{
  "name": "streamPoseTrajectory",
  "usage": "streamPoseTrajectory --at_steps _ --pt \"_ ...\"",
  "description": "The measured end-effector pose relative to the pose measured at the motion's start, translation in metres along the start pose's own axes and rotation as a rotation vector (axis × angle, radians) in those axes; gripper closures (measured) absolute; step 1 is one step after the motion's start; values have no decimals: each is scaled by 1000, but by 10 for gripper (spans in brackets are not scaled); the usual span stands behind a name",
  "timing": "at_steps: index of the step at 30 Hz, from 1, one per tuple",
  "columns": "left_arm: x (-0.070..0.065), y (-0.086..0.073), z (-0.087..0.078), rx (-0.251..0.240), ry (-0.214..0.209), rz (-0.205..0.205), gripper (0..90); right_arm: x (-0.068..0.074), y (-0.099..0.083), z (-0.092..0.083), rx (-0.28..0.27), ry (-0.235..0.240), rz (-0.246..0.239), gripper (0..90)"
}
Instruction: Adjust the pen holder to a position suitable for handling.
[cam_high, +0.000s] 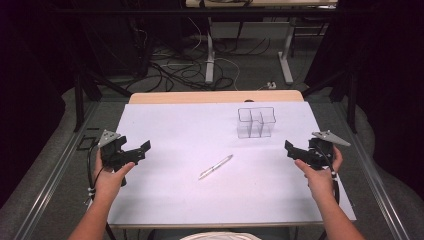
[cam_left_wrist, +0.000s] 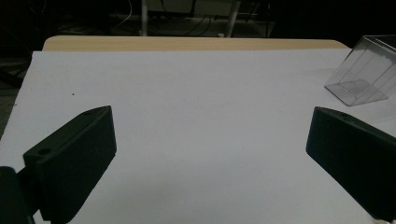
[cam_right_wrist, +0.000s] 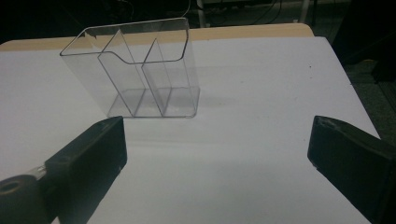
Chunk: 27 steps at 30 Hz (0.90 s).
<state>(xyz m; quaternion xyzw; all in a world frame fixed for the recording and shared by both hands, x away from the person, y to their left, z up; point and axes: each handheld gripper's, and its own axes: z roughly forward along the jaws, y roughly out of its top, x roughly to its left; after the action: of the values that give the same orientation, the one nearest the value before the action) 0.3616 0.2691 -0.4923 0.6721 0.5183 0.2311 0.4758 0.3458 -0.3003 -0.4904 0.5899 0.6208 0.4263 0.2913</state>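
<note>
Table first, the big thing in the room: a wide white top with a strip of bare wood showing along its far edge, and everything else sits or hovers over it. Clear plastic holder next, standing upright toward the far right part of the table, split into open compartments, nothing in them that I can see. In the right gripper view the holder stands straight ahead and a little left of the jaws, well apart from them; in the left gripper view one corner of it peeks in at the far right.

Now the hands. Left gripper hangs over the table's left edge, jaws spread wide, bare white table between them. Right gripper is over the table's right edge, near the holder's corner of the table, jaws likewise spread wide and gripping nothing.

Smallest of all, the pen: silver, lying flat and slanted near the middle of the table, on the near side of the holder, between the two grippers and well apart from both.
</note>
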Motion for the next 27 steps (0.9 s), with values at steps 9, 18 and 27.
streamPoseTrajectory --at_steps 9,18,27 --pt "-4 -3 4 6 8 15 15 -4 0 2 -28 -44 -37 135" --pt "-4 -4 4 5 8 21 15 -1 5 8 -33 -21 -51 229" --pt "-4 -4 2 10 9 17 15 5 26 14 -41 -4 -77 318"
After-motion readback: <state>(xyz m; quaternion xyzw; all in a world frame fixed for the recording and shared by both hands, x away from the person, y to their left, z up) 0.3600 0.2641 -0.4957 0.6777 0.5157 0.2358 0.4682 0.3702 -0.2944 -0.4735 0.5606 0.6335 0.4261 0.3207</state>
